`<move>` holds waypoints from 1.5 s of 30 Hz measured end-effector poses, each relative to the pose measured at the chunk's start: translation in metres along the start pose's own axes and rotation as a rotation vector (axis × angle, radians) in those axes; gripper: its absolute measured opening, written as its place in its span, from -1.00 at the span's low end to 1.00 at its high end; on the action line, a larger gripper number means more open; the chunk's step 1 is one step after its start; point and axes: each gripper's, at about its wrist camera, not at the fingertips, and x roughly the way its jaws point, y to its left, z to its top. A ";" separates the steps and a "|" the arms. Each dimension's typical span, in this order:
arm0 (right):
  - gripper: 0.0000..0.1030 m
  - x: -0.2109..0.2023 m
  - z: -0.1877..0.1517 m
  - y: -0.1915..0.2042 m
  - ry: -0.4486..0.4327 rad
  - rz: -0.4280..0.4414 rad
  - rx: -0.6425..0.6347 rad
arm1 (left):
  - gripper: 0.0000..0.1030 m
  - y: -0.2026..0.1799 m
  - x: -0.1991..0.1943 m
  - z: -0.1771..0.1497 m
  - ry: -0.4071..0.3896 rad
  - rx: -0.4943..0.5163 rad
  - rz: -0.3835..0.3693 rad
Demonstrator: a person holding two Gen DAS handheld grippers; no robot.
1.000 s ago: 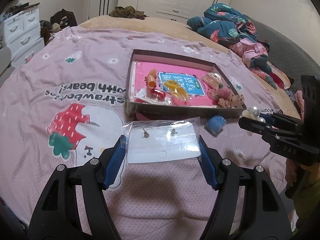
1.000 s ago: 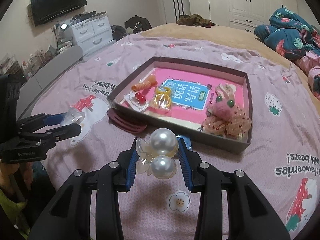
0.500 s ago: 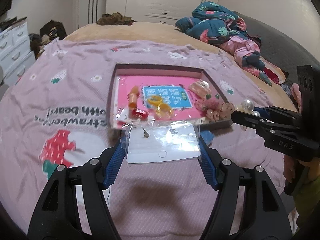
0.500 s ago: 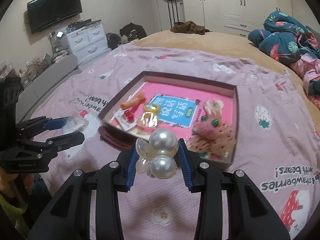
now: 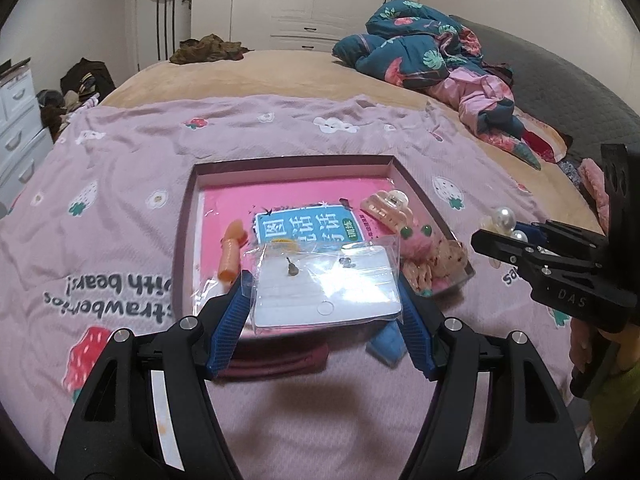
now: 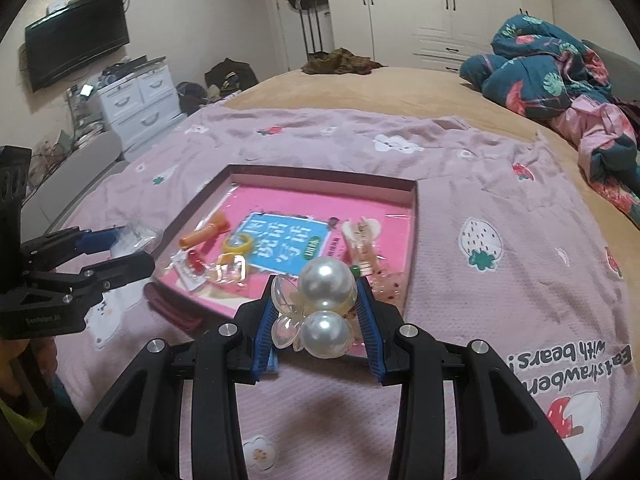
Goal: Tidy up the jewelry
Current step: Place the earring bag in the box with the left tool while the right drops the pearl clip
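Note:
My left gripper [image 5: 326, 292] is shut on a clear plastic bag of earrings [image 5: 326, 284] and holds it over the near edge of the shallow box [image 5: 288, 162] with a pink liner. My right gripper [image 6: 318, 308] is shut on a pearl hair clip [image 6: 324, 300] and holds it above the box's near edge [image 6: 324, 172]. The box holds an orange clip [image 5: 232, 252], a yellow ring [image 6: 238, 245], a beige claw clip [image 5: 384, 208] and a pink fluffy scrunchie [image 5: 434, 256]. Each gripper shows in the other's view: the right one [image 5: 500, 232], the left one [image 6: 120, 248].
A dark red hair clip [image 5: 276, 360] and a small blue item [image 5: 386, 346] lie on the pink strawberry bedspread [image 5: 120, 208] just before the box. Crumpled bedding [image 5: 432, 56] lies at the back right. Drawers [image 6: 140, 100] stand off the bed's left.
Both grippers have moved forward towards the box with their items still held. The box now sits closer and more centred in both views.

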 end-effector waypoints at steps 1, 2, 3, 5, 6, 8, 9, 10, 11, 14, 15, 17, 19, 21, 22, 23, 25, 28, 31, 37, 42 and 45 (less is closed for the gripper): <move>-0.29 0.002 0.000 -0.002 0.002 -0.004 0.003 | 0.17 0.000 0.003 0.002 0.003 0.000 0.000; -0.29 0.005 -0.001 -0.005 0.005 -0.007 0.010 | 0.17 -0.001 0.008 0.005 0.006 0.002 -0.001; -0.29 0.007 -0.001 -0.006 0.006 -0.009 0.012 | 0.17 -0.001 0.010 0.005 0.007 0.004 0.000; -0.29 0.012 -0.002 -0.010 0.014 -0.018 0.018 | 0.17 0.000 0.018 0.008 0.015 0.006 0.000; -0.29 0.016 -0.003 -0.013 0.020 -0.020 0.024 | 0.17 0.000 0.023 0.008 0.020 0.005 0.001; -0.29 0.021 -0.004 -0.015 0.029 -0.023 0.029 | 0.17 0.002 0.031 0.010 0.033 0.002 -0.005; -0.29 0.024 -0.005 -0.017 0.033 -0.024 0.030 | 0.17 0.002 0.035 0.011 0.036 0.002 -0.004; -0.29 0.028 -0.006 -0.017 0.038 -0.023 0.029 | 0.18 0.002 0.037 0.010 0.040 0.002 -0.005; -0.29 0.030 -0.006 -0.017 0.042 -0.023 0.029 | 0.18 0.003 0.043 0.011 0.048 0.003 -0.006; -0.29 0.041 -0.008 -0.017 0.062 -0.022 0.029 | 0.18 0.006 0.055 0.011 0.063 -0.001 -0.005; -0.29 0.045 -0.009 -0.017 0.068 -0.022 0.025 | 0.18 0.007 0.058 0.011 0.068 -0.002 -0.004; -0.29 0.051 -0.010 -0.016 0.079 -0.025 0.019 | 0.18 0.010 0.065 0.010 0.078 -0.008 -0.004; -0.29 0.057 -0.012 -0.015 0.094 -0.021 0.019 | 0.19 0.011 0.071 0.010 0.089 -0.009 -0.008; -0.27 0.062 -0.014 -0.013 0.105 -0.014 0.019 | 0.19 0.010 0.075 0.008 0.095 -0.003 -0.003; -0.26 0.064 -0.015 -0.012 0.109 -0.014 0.017 | 0.20 0.010 0.076 0.008 0.098 -0.002 -0.004; -0.26 0.065 -0.016 -0.011 0.112 -0.013 0.015 | 0.23 0.010 0.077 0.007 0.100 -0.004 -0.006; -0.22 0.066 -0.018 -0.011 0.118 -0.011 0.016 | 0.25 0.011 0.078 0.007 0.101 -0.004 -0.005; 0.00 0.063 -0.017 -0.009 0.111 -0.020 0.018 | 0.32 0.014 0.078 0.006 0.103 -0.010 0.000; 0.10 0.053 -0.015 -0.007 0.083 -0.029 0.019 | 0.47 0.014 0.074 0.005 0.094 -0.011 0.011; 0.37 0.028 -0.012 -0.005 0.037 -0.036 0.032 | 0.66 0.018 0.058 0.006 0.067 -0.014 0.032; 0.56 0.009 -0.014 0.001 0.005 -0.030 0.040 | 0.72 0.021 0.040 0.004 0.039 -0.021 0.040; 0.59 0.004 -0.016 0.007 0.000 -0.017 0.042 | 0.72 0.024 0.030 0.001 0.027 -0.021 0.053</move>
